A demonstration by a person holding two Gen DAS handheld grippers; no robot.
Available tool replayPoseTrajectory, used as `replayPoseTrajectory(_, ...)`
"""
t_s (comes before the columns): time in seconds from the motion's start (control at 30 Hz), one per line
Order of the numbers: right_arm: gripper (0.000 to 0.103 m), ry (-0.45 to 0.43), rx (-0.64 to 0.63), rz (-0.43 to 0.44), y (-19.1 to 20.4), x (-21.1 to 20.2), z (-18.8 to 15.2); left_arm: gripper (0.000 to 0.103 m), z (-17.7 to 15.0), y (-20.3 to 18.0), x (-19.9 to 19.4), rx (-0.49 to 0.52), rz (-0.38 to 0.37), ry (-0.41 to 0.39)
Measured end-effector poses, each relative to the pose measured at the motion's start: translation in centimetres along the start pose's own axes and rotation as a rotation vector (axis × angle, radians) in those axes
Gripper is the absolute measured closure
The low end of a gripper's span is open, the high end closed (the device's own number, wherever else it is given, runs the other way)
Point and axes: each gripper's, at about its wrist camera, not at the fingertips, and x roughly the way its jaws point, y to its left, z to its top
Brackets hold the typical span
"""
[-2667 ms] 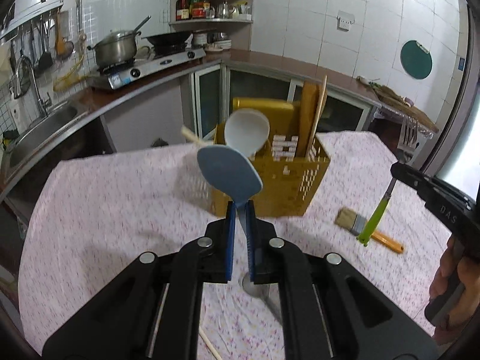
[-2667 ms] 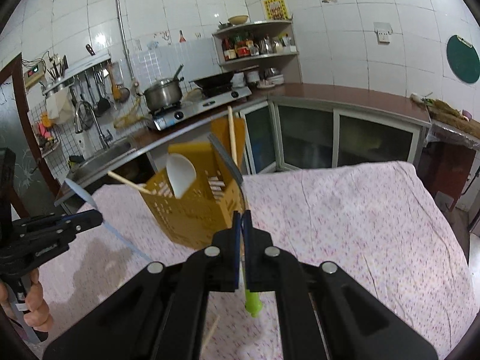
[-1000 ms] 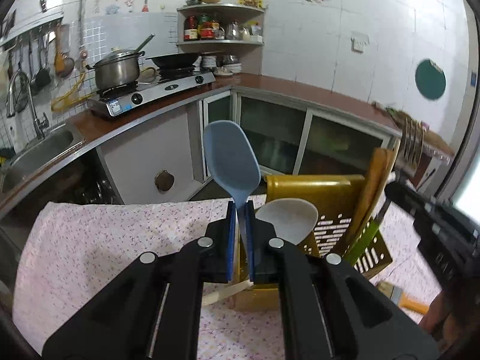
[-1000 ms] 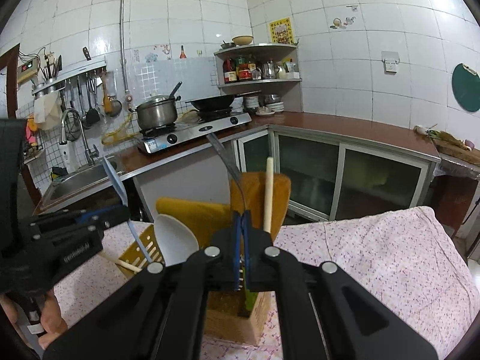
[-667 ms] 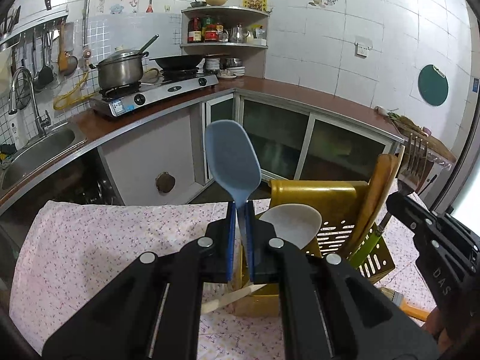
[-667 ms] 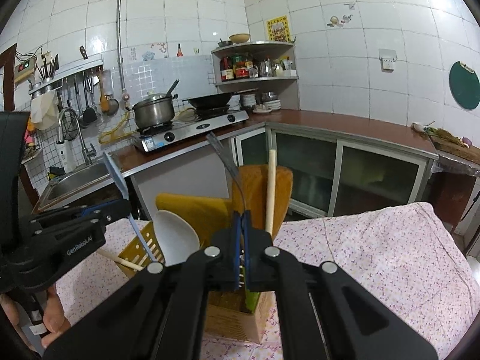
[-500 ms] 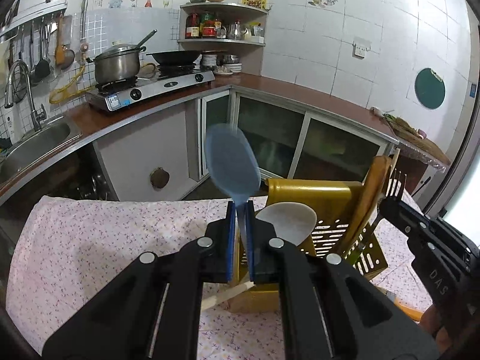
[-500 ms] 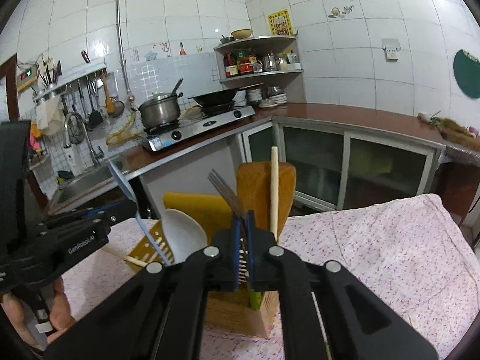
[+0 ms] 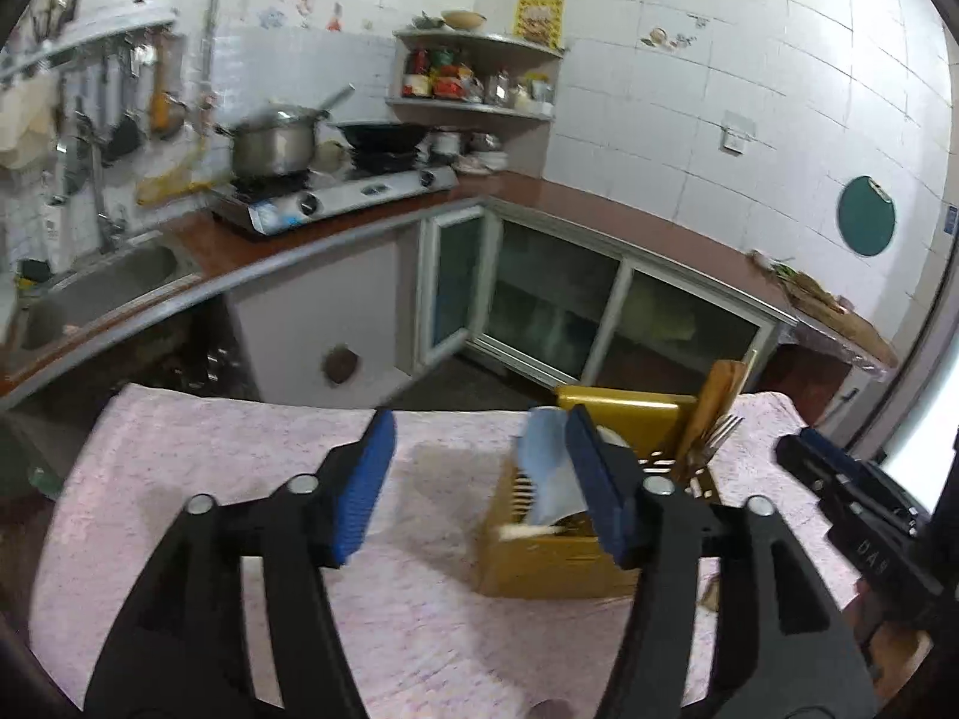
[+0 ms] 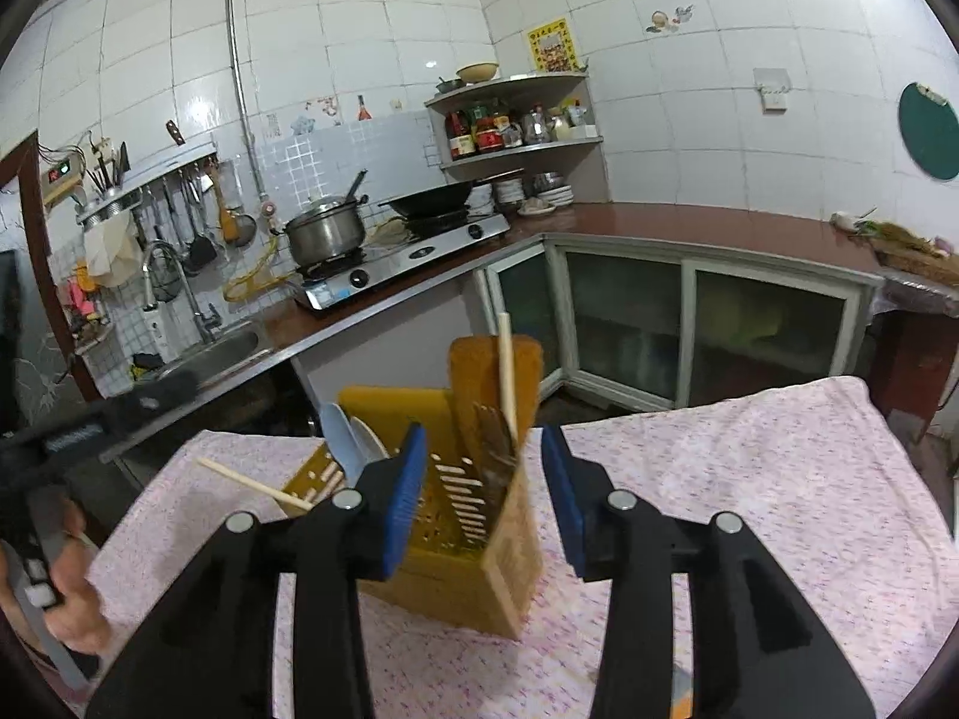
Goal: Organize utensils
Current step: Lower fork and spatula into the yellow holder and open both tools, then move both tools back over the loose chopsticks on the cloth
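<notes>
Both pairs of fingers are spreading apart, gripping nothing. Beyond the left gripper (image 9: 479,479), beside its right finger, the blue spatula (image 9: 542,470) stands in the yellow utensil holder (image 10: 455,515). The fork (image 10: 494,434) stands there too, just ahead between the right gripper (image 10: 482,488) fingers, on the table (image 10: 749,479).

Tiled kitchen behind the table.
A pot (image 10: 325,233) and wok (image 10: 433,199) sit on the stove (image 10: 401,257); sink (image 10: 210,350) left, shelf (image 10: 515,120) above.
</notes>
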Motion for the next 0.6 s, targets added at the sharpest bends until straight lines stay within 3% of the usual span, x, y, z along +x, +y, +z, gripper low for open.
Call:
replayPoseTrajectory(0.1,0.062,0.003,-0.009,-0.023,-0.1,-1.3,-0.8,0.019,-1.2,1.0,-2.8,0.020,0.094,-0.044)
replayPoseTrajectory(0.23,0.062,0.023,-0.009,-0.055,0.3,-2.8,-2.5,0.006,-3.4,1.8,-5.0,0.004,0.142,-0.023)
replayPoseTrajectory(0.6,0.054,0.188,-0.023,-0.083,2.2,-4.4,-9.9,0.005,-11.5,2.8,-6.9,-0.033,0.196,0.152)
